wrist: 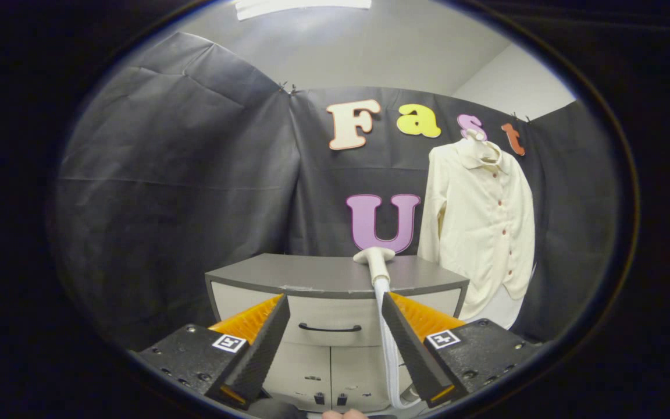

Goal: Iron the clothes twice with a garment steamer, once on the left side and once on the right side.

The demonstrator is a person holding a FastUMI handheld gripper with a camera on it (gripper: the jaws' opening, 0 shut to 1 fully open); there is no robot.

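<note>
A cream button-up shirt (pixel 483 221) hangs on a hanger against the black wall, beyond the fingers and to their right. A white garment steamer (pixel 374 260) lies on the grey cabinet top (pixel 312 273), just ahead of my right finger; its white hose (pixel 387 343) drops down the cabinet front beside that finger. My gripper (pixel 335 311) is open, its two black fingers spread wide with nothing between them, a short way in front of the cabinet.
The cabinet has a drawer with a black handle (pixel 329 328) and lower doors (pixel 329 375). Black cloth walls close in the booth on the left, back and right. The shirt's hem hangs just beside the cabinet's right end.
</note>
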